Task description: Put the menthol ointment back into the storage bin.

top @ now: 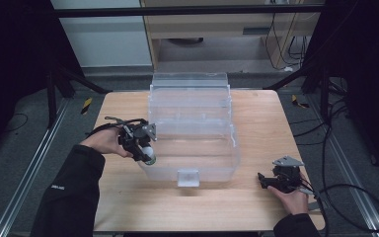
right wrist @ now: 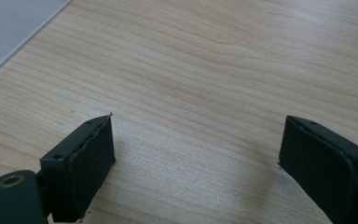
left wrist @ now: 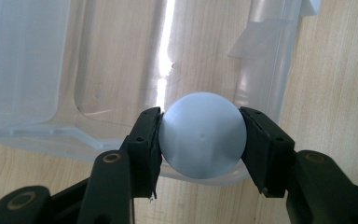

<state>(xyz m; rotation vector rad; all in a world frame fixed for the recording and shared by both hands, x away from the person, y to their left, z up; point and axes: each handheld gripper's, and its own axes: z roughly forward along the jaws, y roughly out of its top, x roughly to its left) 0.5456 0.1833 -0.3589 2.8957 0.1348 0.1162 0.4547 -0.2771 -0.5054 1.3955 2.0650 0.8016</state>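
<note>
My left tool (top: 147,154) was clamped on the pale ball (left wrist: 202,136), holding it just above the near-left rim of the clear bin (top: 217,143); the bin's open floor lay ahead. My right tool (top: 266,181), jaws apart, rested on the bench (top: 256,113).

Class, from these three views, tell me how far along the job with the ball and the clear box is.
Done: the left tool has the pale ball clamped between its jaws. In hand: it holds the ball over the near-left rim of the clear plastic box. Left: releasing the ball inside, probably. The right tool rests open over the wooden table.
</note>
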